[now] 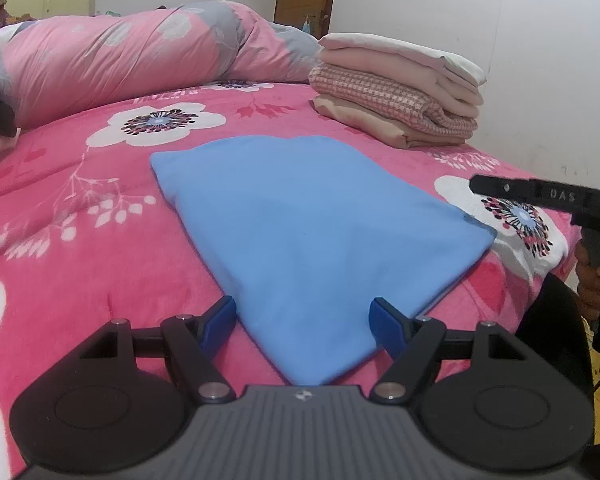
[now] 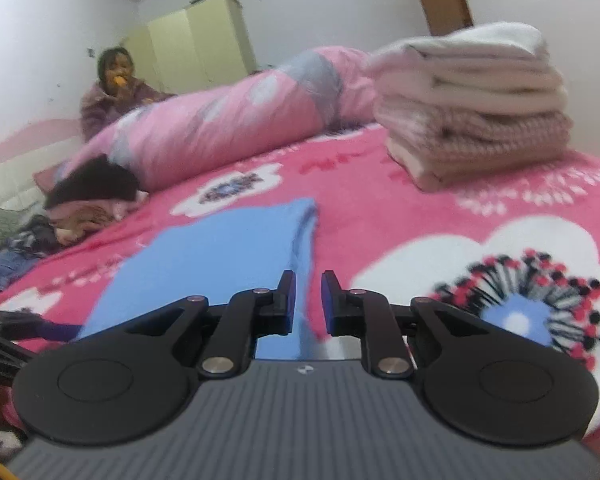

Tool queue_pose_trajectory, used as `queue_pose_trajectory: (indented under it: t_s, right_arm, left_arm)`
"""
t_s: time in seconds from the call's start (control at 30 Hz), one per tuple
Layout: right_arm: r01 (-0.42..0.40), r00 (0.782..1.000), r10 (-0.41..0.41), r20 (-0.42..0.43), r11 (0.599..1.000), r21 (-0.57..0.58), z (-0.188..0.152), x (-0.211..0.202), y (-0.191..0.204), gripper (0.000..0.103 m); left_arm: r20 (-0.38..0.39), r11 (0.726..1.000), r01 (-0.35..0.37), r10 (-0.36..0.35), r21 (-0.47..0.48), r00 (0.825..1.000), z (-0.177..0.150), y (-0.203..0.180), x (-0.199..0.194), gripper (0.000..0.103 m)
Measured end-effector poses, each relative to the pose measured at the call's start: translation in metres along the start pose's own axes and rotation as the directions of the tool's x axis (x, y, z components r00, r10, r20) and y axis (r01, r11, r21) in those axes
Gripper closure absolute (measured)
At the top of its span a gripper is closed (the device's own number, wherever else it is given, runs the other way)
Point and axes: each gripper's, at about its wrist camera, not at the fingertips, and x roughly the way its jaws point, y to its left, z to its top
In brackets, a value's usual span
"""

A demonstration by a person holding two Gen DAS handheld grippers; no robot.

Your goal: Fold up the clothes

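A light blue garment [image 1: 320,224] lies folded flat on the pink floral bedspread [image 1: 80,208]. My left gripper [image 1: 302,316] is open wide, its blue pads [image 1: 384,320] standing either side of the garment's near corner without pinching it. In the right wrist view the same blue garment [image 2: 220,256] runs away from my right gripper [image 2: 309,300]. That gripper's jaws are a narrow gap apart, with nothing pinched; the garment's right edge lies on the bed below the gap. From the left wrist view, the right gripper [image 1: 480,186] hovers just off the garment's right corner, held by a hand [image 1: 596,280].
A stack of folded pink and cream clothes [image 1: 396,96] [image 2: 472,112] sits at the far right by the wall. A rolled pink duvet [image 1: 120,60] [image 2: 228,128] lies across the back. Unfolded clothes [image 2: 88,196] are heaped at the left. A person [image 2: 116,88] sits beyond the bed.
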Motion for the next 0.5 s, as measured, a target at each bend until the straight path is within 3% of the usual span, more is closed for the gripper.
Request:
queue_pose_trajectory:
  t_s: [0.2, 0.5]
  right_arm:
    - [-0.093, 0.996, 0.093, -0.002, 0.995, -0.036, 0.003, 0.010, 0.026, 0.089]
    - [-0.209, 0.976, 0.203, -0.077, 0.975, -0.073, -0.011, 0.033, 0.061, 0.089]
  left_arm:
    - [-0.001, 1.000, 0.001, -0.001, -0.005, 1.000, -0.001, 0.000, 0.000, 0.028]
    - [-0.001, 1.000, -0.001, 0.001, -0.006, 1.000, -0.001, -0.001, 0.000, 0.028]
